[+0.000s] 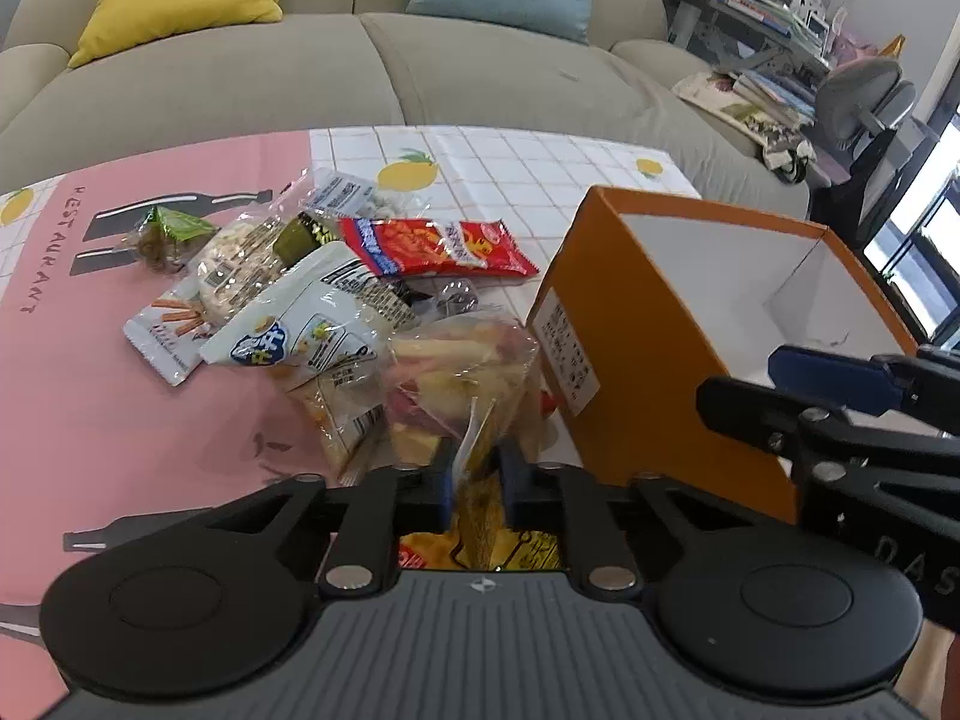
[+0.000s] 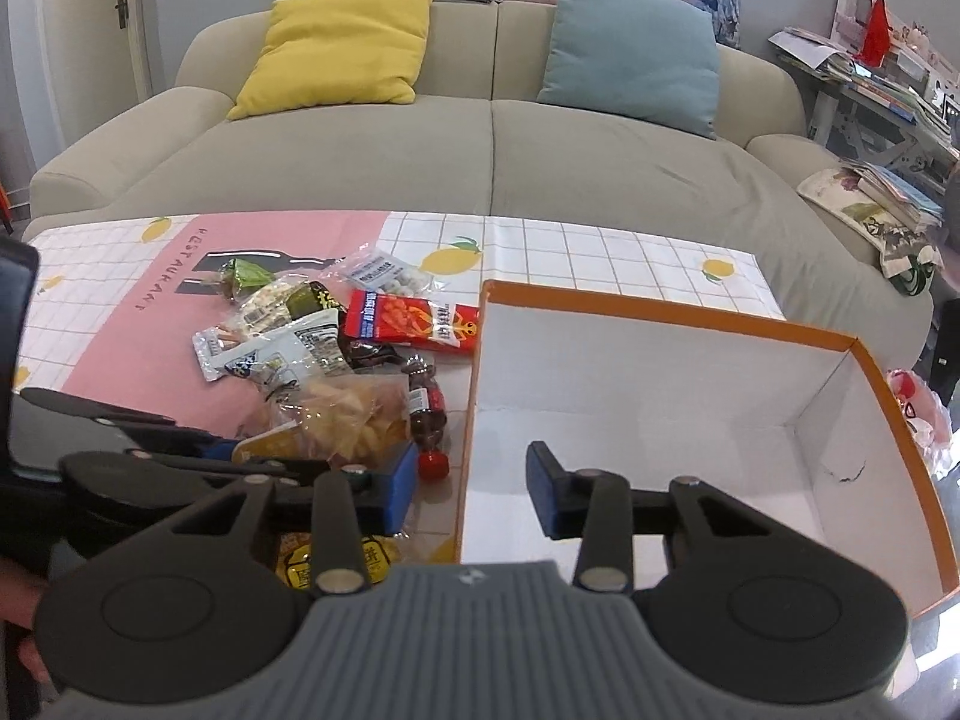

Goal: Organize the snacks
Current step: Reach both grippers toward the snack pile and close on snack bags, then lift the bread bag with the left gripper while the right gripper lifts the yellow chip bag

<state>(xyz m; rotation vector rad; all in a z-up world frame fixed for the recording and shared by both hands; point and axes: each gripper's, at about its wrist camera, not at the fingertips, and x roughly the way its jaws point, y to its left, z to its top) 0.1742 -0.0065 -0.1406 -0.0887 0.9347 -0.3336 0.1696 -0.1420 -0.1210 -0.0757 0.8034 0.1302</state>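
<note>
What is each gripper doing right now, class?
Left gripper: shut on the clear chip bag.
Right gripper: open, astride the orange box wall, not gripping.

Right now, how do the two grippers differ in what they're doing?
The left gripper is shut on the clear bag of chips at the pile's near edge; the right gripper grips nothing. The left's jaws stand pinched together, the right's apart, straddling the near wall of the orange box. Both have blue pads and point down toward the table.
</note>
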